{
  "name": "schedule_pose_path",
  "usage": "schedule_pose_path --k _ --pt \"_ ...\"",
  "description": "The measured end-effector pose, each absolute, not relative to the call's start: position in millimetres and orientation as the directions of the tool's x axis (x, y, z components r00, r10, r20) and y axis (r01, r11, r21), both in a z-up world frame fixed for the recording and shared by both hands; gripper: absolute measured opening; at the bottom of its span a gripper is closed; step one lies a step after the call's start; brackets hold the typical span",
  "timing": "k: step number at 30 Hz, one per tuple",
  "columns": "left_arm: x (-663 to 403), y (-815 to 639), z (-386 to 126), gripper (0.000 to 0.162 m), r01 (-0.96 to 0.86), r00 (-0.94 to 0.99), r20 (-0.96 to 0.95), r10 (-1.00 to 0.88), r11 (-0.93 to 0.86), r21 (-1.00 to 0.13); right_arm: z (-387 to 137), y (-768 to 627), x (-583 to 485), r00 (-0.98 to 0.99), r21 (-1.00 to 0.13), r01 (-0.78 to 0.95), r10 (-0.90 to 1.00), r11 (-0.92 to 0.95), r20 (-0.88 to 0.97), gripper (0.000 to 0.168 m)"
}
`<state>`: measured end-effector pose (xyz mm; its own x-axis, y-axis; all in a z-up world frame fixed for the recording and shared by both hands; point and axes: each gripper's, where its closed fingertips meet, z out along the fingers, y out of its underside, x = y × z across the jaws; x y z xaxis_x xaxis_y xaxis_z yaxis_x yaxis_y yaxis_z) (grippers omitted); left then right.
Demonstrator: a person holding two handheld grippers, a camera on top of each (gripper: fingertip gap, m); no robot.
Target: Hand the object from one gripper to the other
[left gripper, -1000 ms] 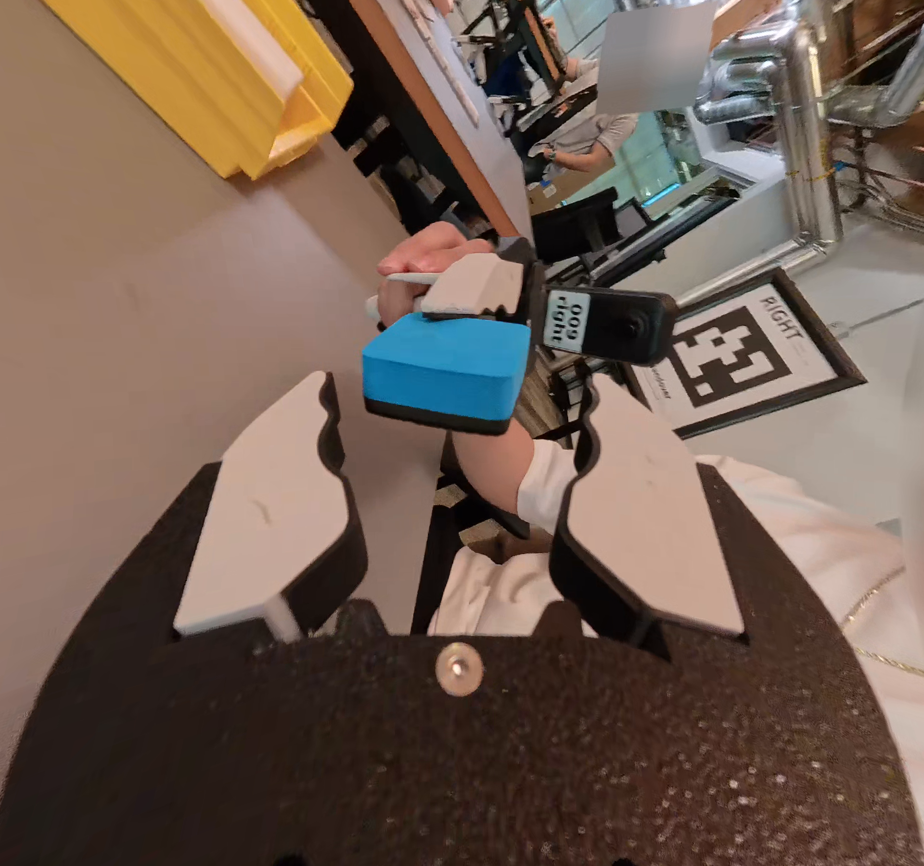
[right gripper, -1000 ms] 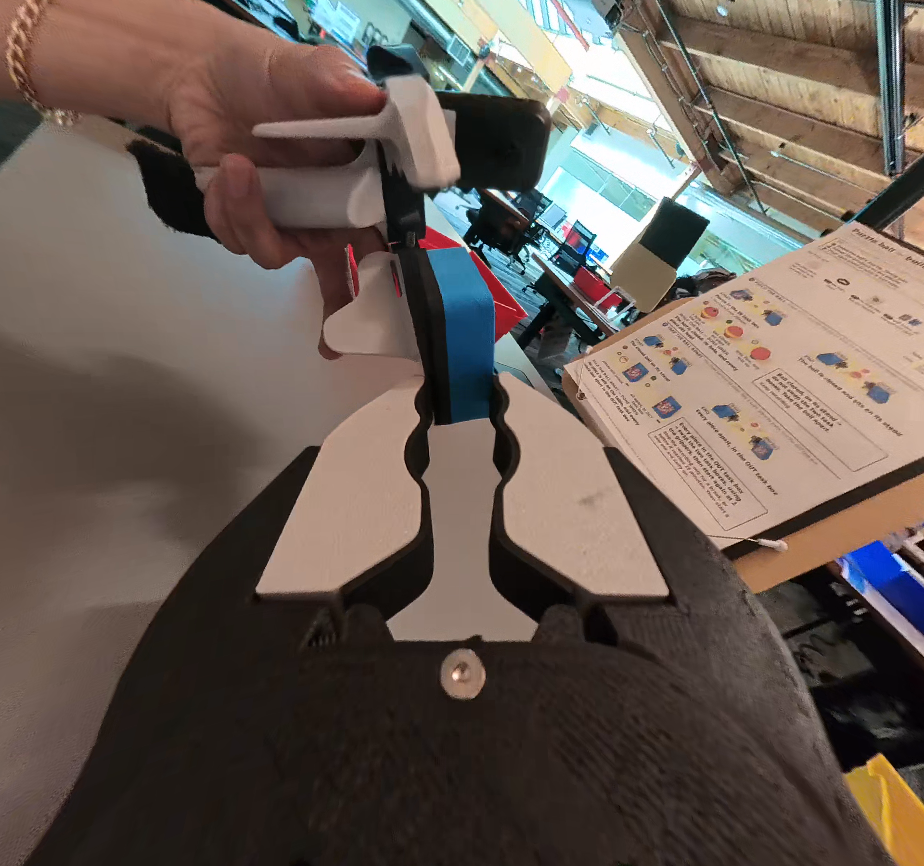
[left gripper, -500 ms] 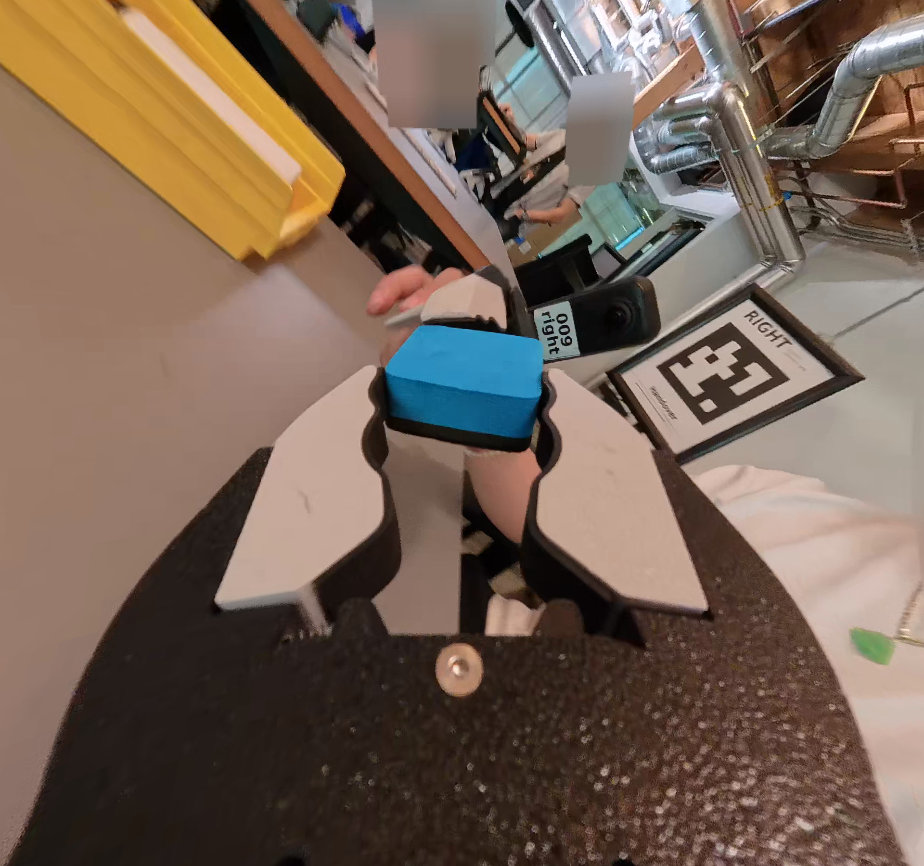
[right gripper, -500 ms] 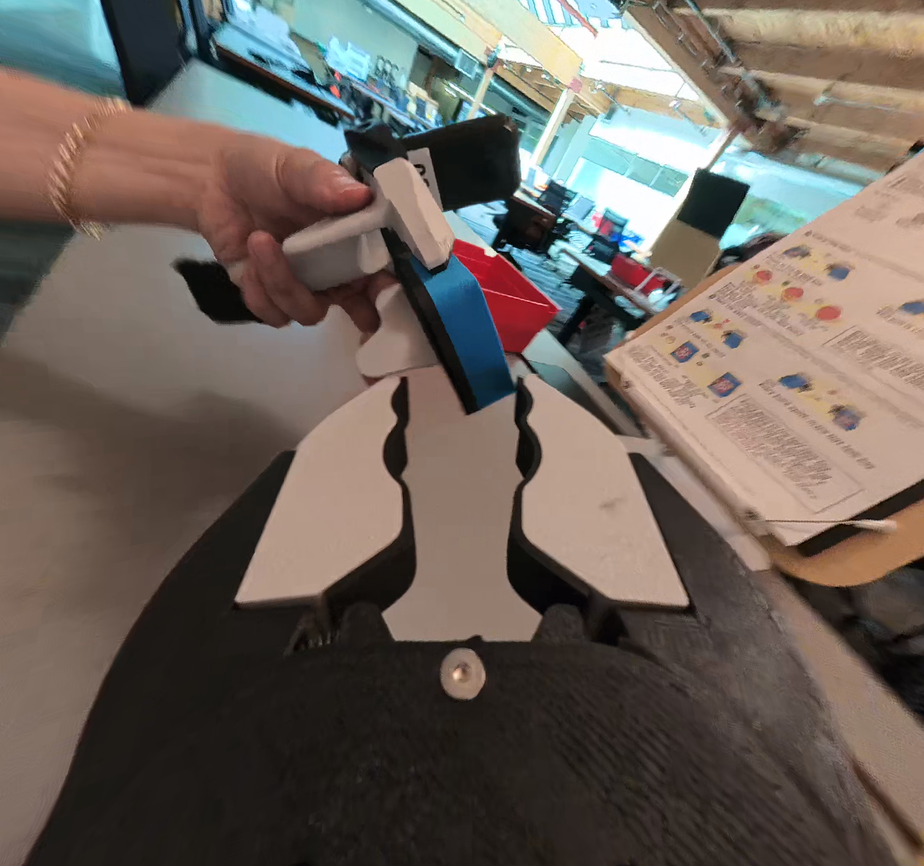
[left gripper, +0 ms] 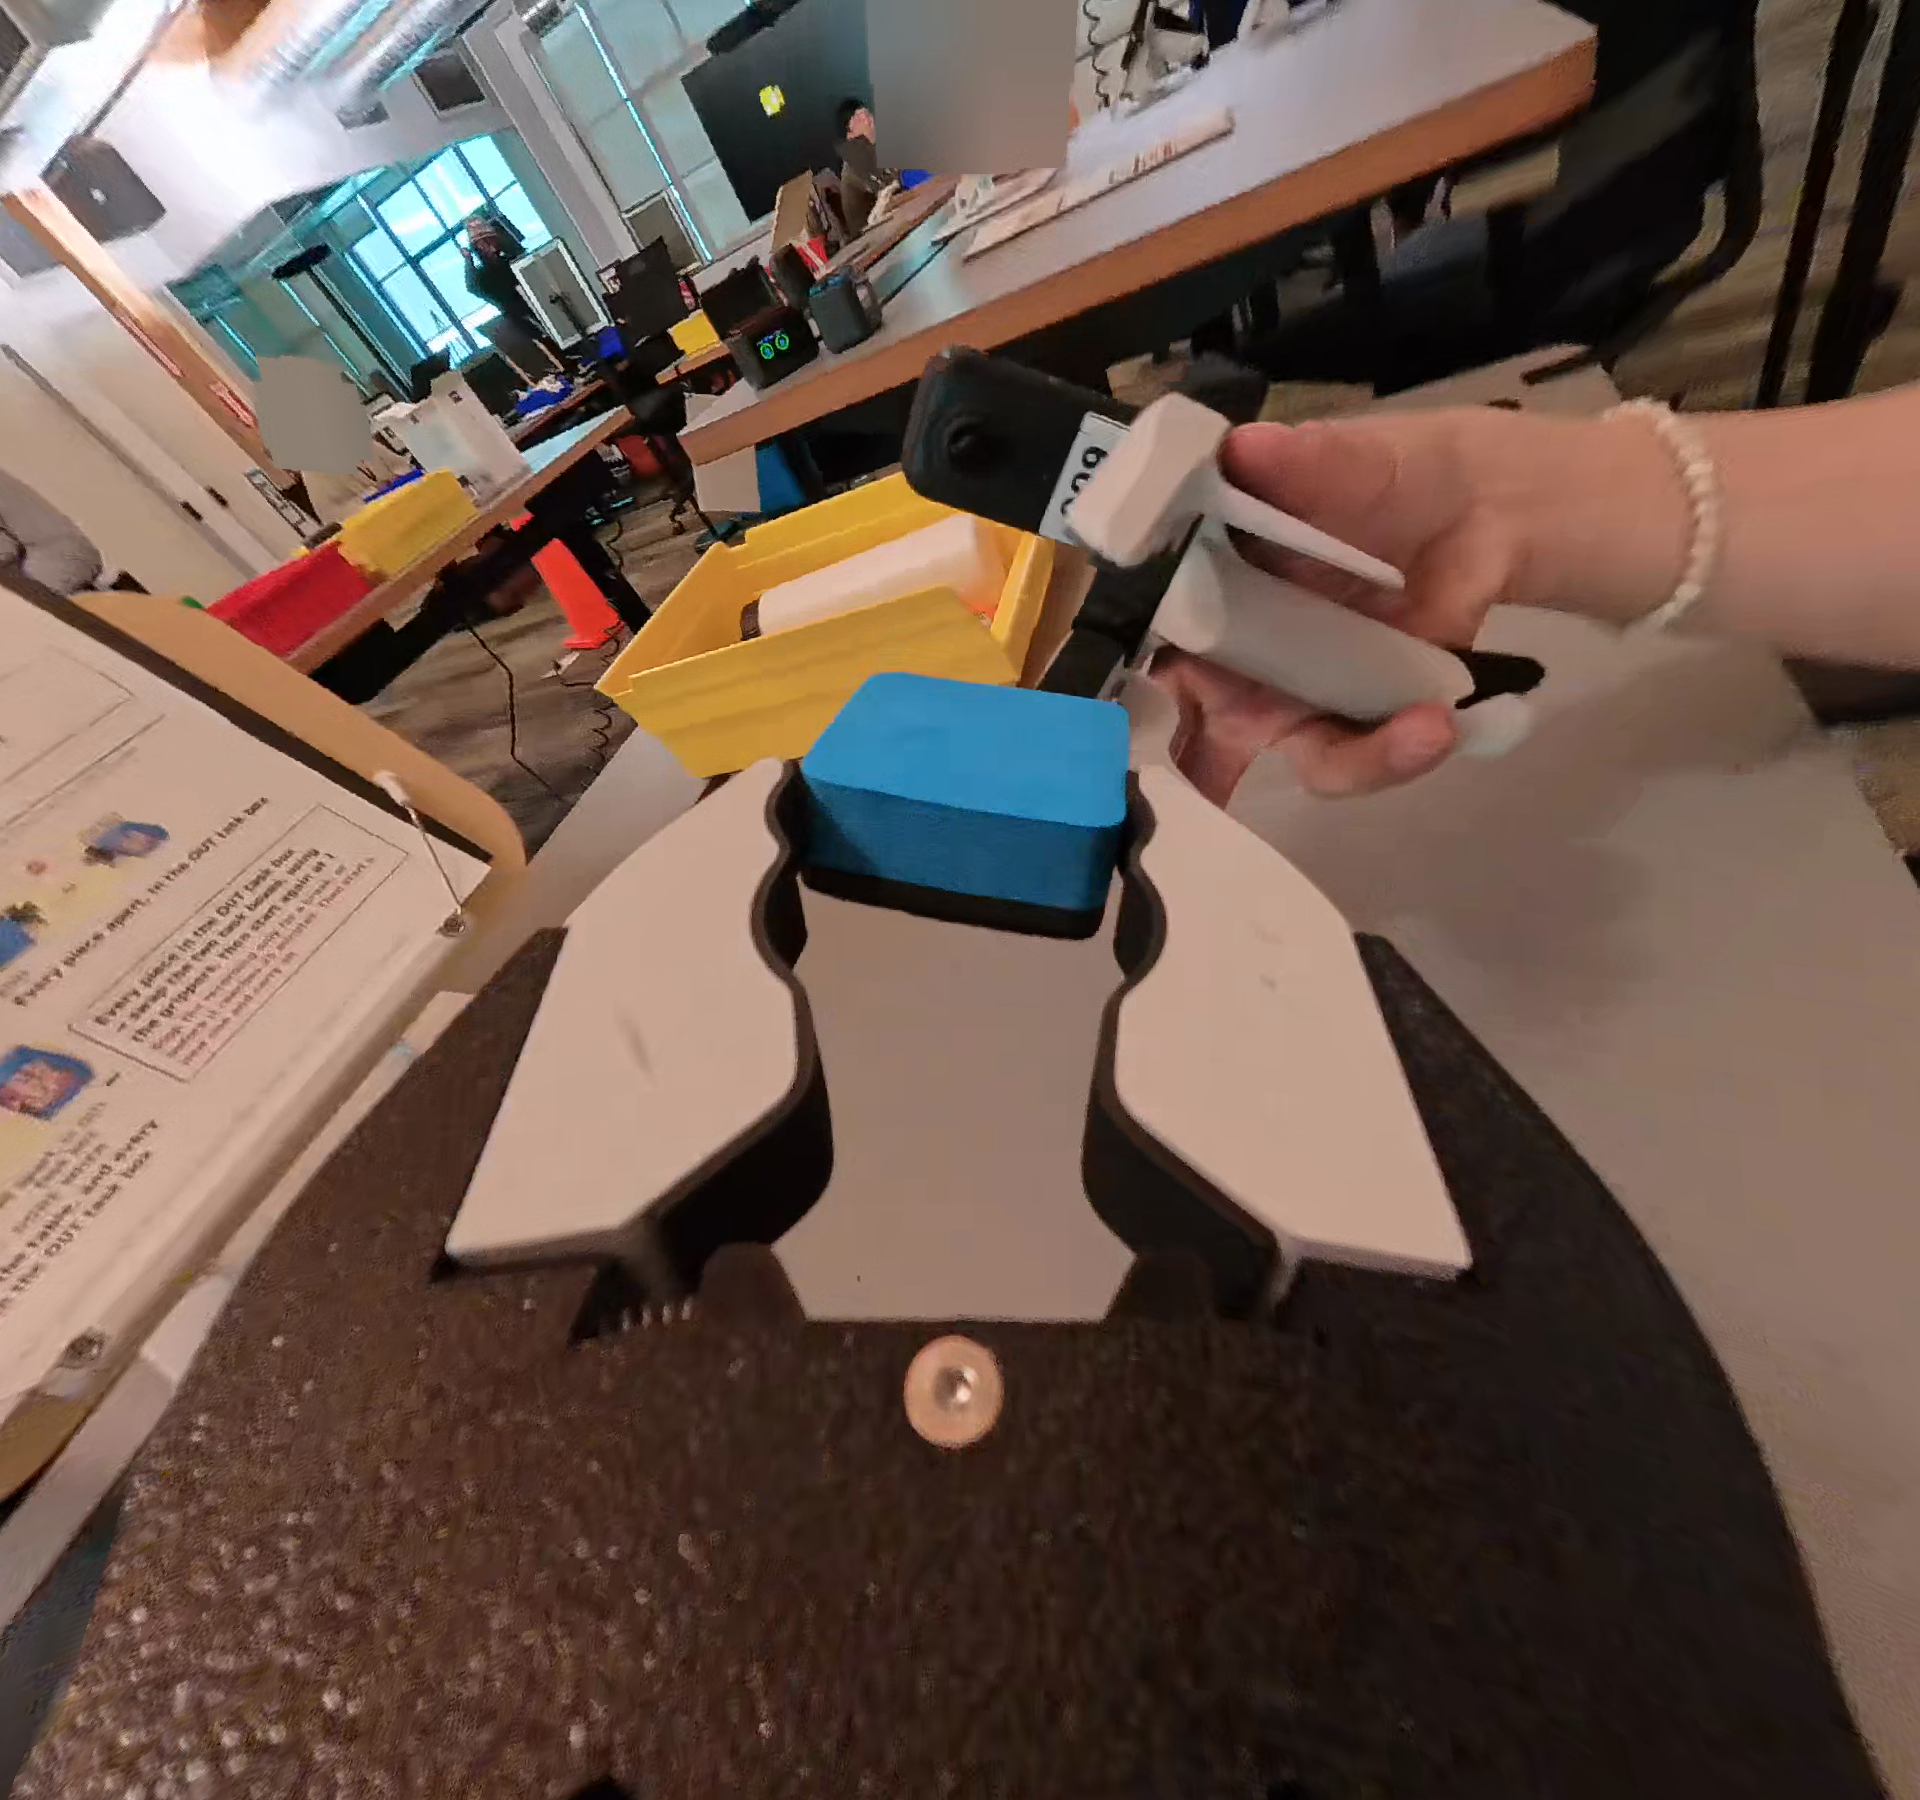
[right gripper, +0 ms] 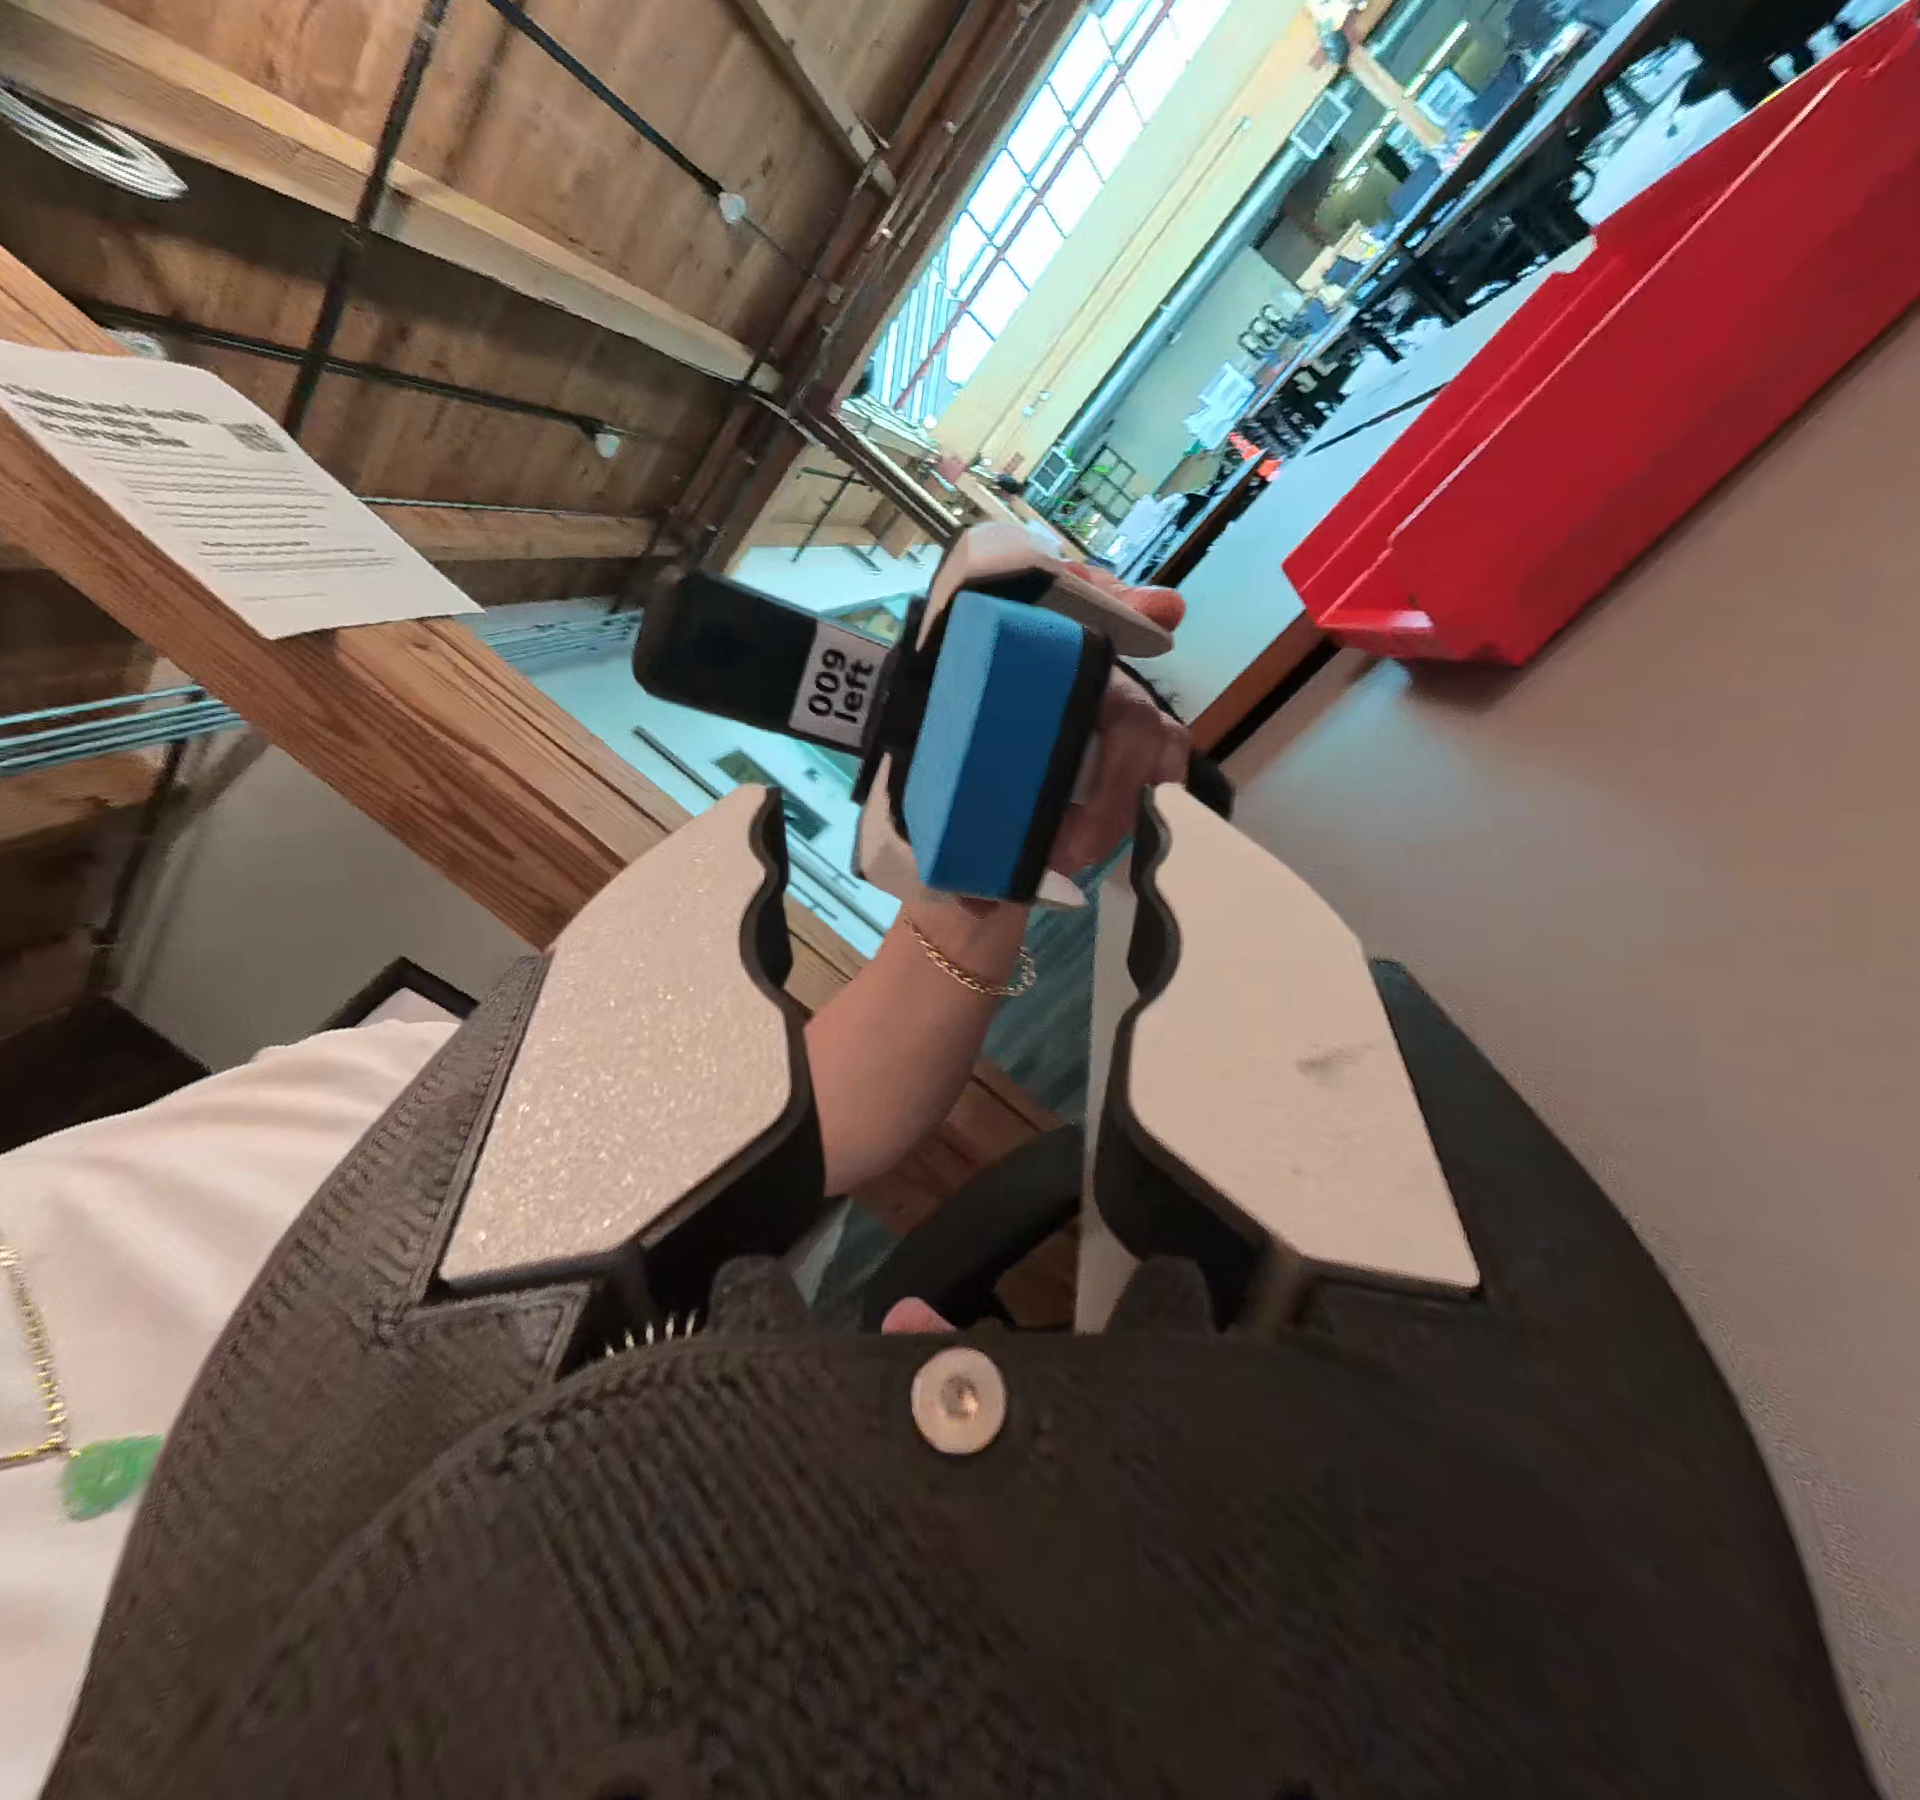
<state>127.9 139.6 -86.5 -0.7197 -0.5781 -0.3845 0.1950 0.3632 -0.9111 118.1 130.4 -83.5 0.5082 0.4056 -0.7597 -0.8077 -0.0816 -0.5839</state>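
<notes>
- The left gripper [left gripper: 961, 841] had its 2 fingers closed against the sides of the blue block [left gripper: 966, 805], which sat pinched at the fingertips, blue face up with a thin black layer underneath.
- The right gripper [right gripper: 961, 841] had its fingers spread apart with nothing between them; the blue block [right gripper: 987, 753] showed beyond the tips, clear of both pads.
- In the left wrist view, the right gripper [left gripper: 1143, 545] hung just past the block, held by a hand [left gripper: 1382, 597] with a beaded bracelet.
- A yellow bin [left gripper: 831, 649] stood behind the block on the grey table [left gripper: 1558, 971].
- An instruction sheet [left gripper: 156, 919] leaned at the left.
- A red bin [right gripper: 1610, 420] lay on the table in the right wrist view.
</notes>
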Motion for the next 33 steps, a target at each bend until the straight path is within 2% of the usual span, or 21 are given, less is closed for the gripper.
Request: schedule_pose_path --k 1,3,4,8,10,13,16,21,27,30,33 --pt "126 137 -89 0.057 0.207 -0.722 -0.401 -0.564 0.378 -0.902 -83 131 117 0.498 -0.577 -0.812 0.413 -0.085 -0.762 0.056" --pt "125 135 -90 0.057 0.21 -0.726 -0.4 -0.559 0.373 -0.904 -89 135 119 0.525 -0.591 -0.803 0.379 -0.079 -0.762 0.029" --pt "126 136 -92 0.058 0.196 -0.726 -0.39 -0.567 0.374 -0.907 -91 136 121 0.541 -0.602 -0.796 0.369 -0.065 -0.755 0.024" --pt "125 137 -94 0.059 0.145 -0.733 -0.345 -0.586 0.361 -0.921 -92 137 124 0.621 -0.678 -0.734 0.362 -0.04 -0.695 0.022" --pt "119 134 -97 0.072 0.073 -0.784 -0.261 -0.564 0.334 -0.94 -95 137 124 0.715 -0.762 -0.646 0.316 -0.045 -0.624 0.022" --pt "114 139 -92 0.073 -0.038 -0.811 -0.133 -0.57 0.278 -0.96 -106 132 134 0.888 -0.904 -0.42 0.166 -0.086 -0.428 0.022" --pt "113 145 -89 0.065 -0.116 -0.825 -0.077 -0.56 0.302 -0.946 -112 125 133 0.971 -0.965 -0.193 0.104 -0.178 -0.213 0.022" --pt "112 147 -108 0.051 -0.159 -0.869 -0.152 -0.471 0.556 -0.816 -124 119 121 0.994 -0.944 0.067 0.108 -0.323 0.033 0.022" --pt "111 131 -119 0.042 -0.214 -0.922 -0.062 -0.383 0.634 -0.743 -135 126 108 0.985 -0.921 0.121 0.159 -0.371 0.065 0.022" --pt "108 129 -128 0.025 -0.202 -0.936 -0.063 -0.345 0.677 -0.708 -132 126 105 0.983 -0.925 0.132 0.165 -0.356 0.077 0.022" --pt "109 129 -129 0.023 -0.196 -0.938 -0.065 -0.341 0.675 -0.711 -131 126 107 0.984 -0.927 0.131 0.159 -0.353 0.078 0.022"
